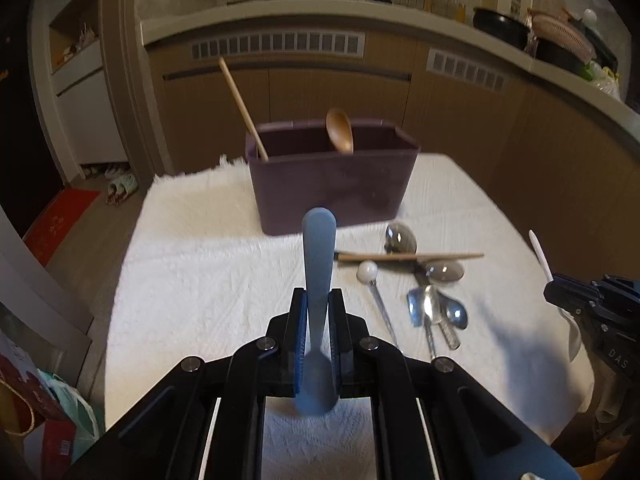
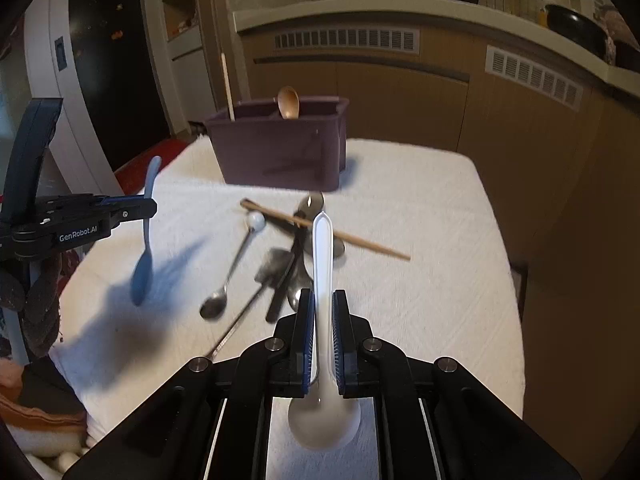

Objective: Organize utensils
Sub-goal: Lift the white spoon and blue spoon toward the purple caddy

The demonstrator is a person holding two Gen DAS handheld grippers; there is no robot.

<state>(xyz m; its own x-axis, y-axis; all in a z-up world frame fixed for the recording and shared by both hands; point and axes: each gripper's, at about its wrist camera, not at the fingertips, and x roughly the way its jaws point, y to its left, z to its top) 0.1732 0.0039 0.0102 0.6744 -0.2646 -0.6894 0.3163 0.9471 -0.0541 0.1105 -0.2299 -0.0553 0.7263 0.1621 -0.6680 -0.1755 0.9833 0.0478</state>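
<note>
White-clothed table [image 1: 192,280], bin [image 1: 332,184] at twelve o'clock: your left fingers [image 1: 299,344] clamp a light blue spoon [image 1: 318,264] mid-handle, right fingers [image 2: 306,336] a slick white spoon [image 2: 322,264].

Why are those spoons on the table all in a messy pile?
They haven't been sorted yet. Metal spoons lie crisscrossed on the white cloth, with a wooden chopstick slanted across them. Only a wooden spoon stands in the purple bin. Nothing looks spilled or broken.

The metal spoons [image 2: 296,268] blur into an overlapping pile; the purple bin [image 1: 332,184] hides its utensils' lower ends.
</note>
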